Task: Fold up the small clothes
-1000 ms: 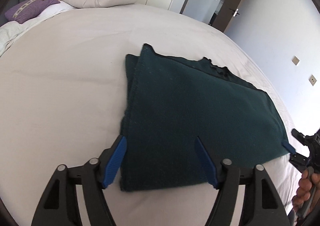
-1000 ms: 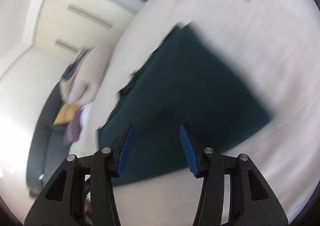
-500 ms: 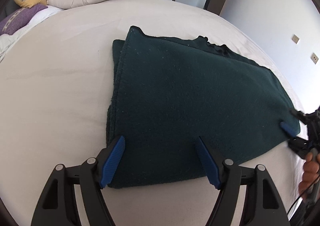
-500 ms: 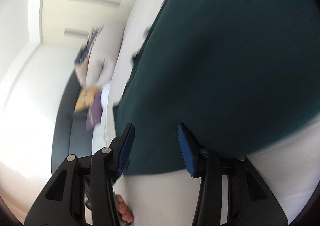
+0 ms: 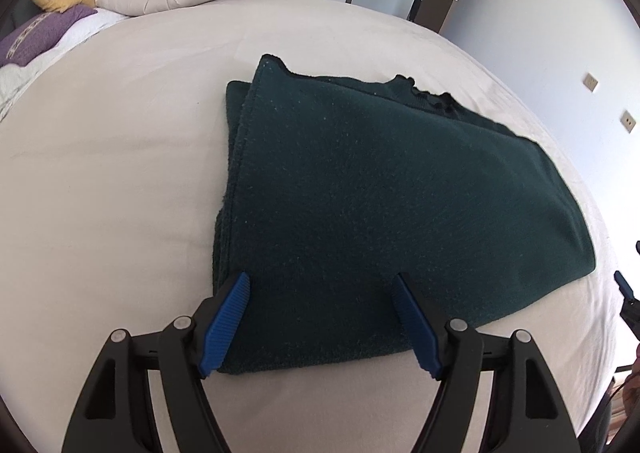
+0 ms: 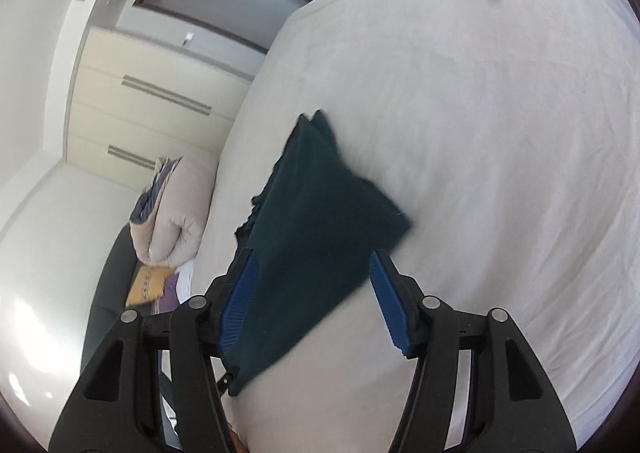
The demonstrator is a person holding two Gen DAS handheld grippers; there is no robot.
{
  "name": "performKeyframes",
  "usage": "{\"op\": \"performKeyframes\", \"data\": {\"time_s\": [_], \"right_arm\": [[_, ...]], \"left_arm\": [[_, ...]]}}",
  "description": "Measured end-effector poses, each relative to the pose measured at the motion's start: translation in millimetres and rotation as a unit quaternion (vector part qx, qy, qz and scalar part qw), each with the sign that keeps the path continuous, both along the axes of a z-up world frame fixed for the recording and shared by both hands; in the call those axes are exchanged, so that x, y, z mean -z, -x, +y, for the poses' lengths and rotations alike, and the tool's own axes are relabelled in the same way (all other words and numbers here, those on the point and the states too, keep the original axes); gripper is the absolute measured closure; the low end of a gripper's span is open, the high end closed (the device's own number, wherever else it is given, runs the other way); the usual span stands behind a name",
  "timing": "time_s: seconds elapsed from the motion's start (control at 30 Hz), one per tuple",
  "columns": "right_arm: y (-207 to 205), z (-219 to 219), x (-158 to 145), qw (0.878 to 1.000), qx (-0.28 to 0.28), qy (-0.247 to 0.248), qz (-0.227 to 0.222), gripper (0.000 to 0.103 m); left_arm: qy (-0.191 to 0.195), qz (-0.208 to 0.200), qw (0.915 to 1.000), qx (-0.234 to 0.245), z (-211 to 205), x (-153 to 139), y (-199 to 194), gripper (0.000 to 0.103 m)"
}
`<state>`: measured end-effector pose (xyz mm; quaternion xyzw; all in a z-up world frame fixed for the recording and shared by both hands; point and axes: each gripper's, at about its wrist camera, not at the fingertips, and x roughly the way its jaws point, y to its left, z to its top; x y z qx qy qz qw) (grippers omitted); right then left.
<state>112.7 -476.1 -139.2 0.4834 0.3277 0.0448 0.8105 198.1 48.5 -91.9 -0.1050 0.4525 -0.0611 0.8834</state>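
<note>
The left tool point(image 5: 322, 319) hangs over the near edge of the folded dark green garment point(image 5: 400, 205), its two blue pads spread wide with cloth showing between them but neither pad pressing on it; the jaws stand open. From this tool the garment runs out toward 12 and 1 o'clock, lying flat on the white bed point(image 5: 112, 173). Its left edge shows several stacked layers, its near edge is a rounded fold, and its far edge is ragged toward 1 o'clock. Bare sheet lies open at 9 and 10 o'clock and in a narrow strip below the near fold. At 3 o'clock, clear of the garment's right corner, part of the right tool point(image 5: 624, 289) shows at the frame edge.

In the right wrist view the right tool point(image 6: 312, 293) has just been opening; its jaws stand apart with the garment's point(image 6: 320, 213) near corner between the blue pads, untouched by the right one, and contact on the left I cannot tell. Wide bare bed point(image 6: 480, 133) spreads from 12 to 4 o'clock. At 9 o'clock a rolled duvet point(image 6: 180, 209) and a yellow cushion point(image 6: 148, 285) sit near the head of the bed, with wardrobe doors point(image 6: 140, 105) beyond
</note>
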Motion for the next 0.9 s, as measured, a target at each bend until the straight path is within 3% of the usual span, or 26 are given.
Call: {"op": "performKeyframes", "data": {"time_s": [0.13, 0.3, 0.47, 0.6, 0.8, 0.9], "right_arm": [[-33, 63, -29, 0.998, -0.060, 0.019, -0.011, 0.045], [-24, 113, -51, 0.990, -0.133, 0.044, -0.016, 0.045], [-36, 151, -48, 0.983, -0.180, 0.043, -0.013, 0.045], [-42, 164, -43, 0.979, -0.202, 0.038, -0.013, 0.045], [-56, 169, -31, 0.976, -0.214, 0.030, -0.013, 0.045], [-54, 168, -22, 0.976, -0.216, 0.019, -0.006, 0.045]], "left_arm": [[0.048, -0.013, 0.9985, -0.023, 19, -14, 11, 0.025], [0.112, -0.048, 0.9891, -0.083, 59, -30, 21, 0.007], [0.181, 0.008, 0.9818, -0.056, 70, -13, -6, 0.009], [0.195, 0.037, 0.9790, -0.047, 73, -2, -26, 0.013], [0.259, 0.068, 0.9628, -0.034, 83, 12, -49, 0.017], [0.274, 0.086, 0.9576, -0.024, 80, 18, -60, 0.017]]}}
